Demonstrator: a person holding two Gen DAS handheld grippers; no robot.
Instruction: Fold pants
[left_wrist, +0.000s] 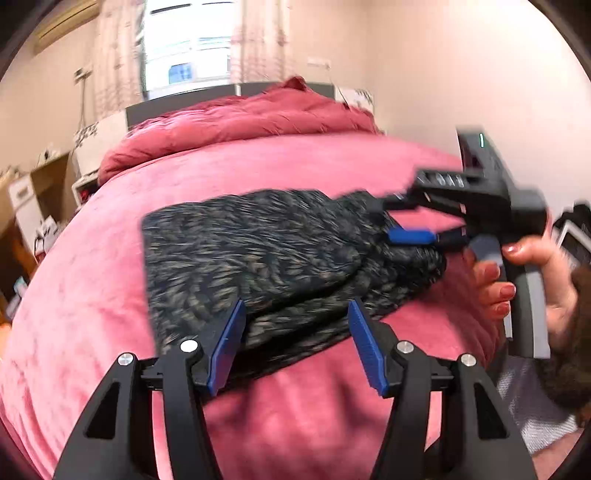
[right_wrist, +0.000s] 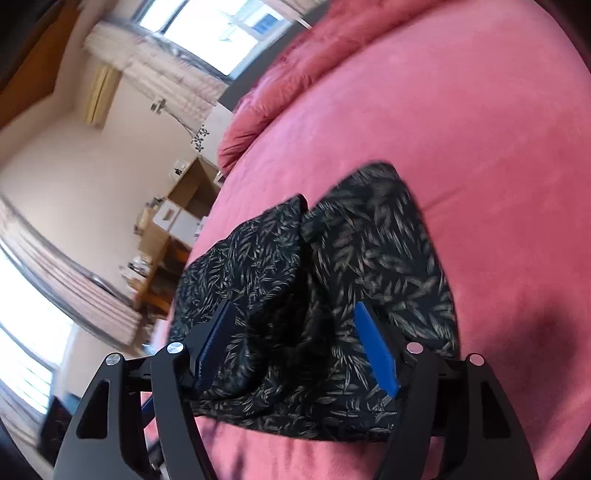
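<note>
The left gripper (left_wrist: 297, 343) is seen with its blue pads spread and nothing between them, just above the near edge of the pants (left_wrist: 258, 258). The right gripper (right_wrist: 299, 347) is likewise parted over bunched cloth, though contact cannot be judged through the blur. The dark leaf-printed pants are laid folded on the pink bedspread (left_wrist: 295, 166), with a person's hand (left_wrist: 517, 273) seen on the right handle.

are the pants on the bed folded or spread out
Folded: the pants lie on the pink bed as a compact doubled bundle, layers overlapping.
</note>
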